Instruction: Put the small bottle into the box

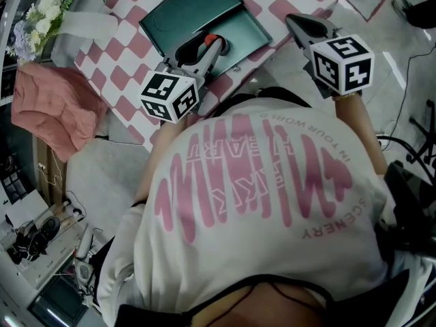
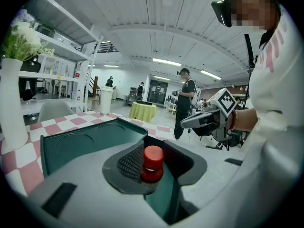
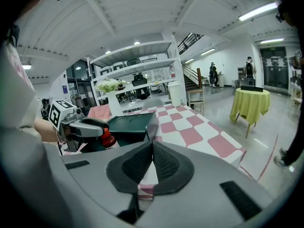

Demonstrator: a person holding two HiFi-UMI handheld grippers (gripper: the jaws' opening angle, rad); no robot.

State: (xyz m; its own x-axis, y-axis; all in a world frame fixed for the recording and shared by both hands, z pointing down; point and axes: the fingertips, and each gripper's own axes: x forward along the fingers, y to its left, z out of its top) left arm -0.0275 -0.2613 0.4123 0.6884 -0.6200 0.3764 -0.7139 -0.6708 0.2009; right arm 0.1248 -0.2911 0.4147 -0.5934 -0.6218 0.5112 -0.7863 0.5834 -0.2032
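A small bottle [image 2: 153,164] with a red cap sits between the pads of my left gripper [image 2: 154,158], which is shut on it. In the head view the left gripper [image 1: 213,44] holds the bottle [image 1: 212,41] over the open dark green box [image 1: 246,31] on the pink-checked table [image 1: 129,101]. From the right gripper view the bottle [image 3: 108,139] hangs just above the box [image 3: 133,125]. My right gripper [image 3: 152,145] is shut with nothing in it. It stays to the right of the box, past the table's edge [image 1: 294,21].
The box's lid [image 1: 194,7] lies open on the far side. A white vase of flowers [image 1: 42,18] stands at the table's far left, with a pink cloth [image 1: 46,109] beside it. Several people [image 2: 185,104] and a yellow-draped round table [image 3: 249,102] are farther off.
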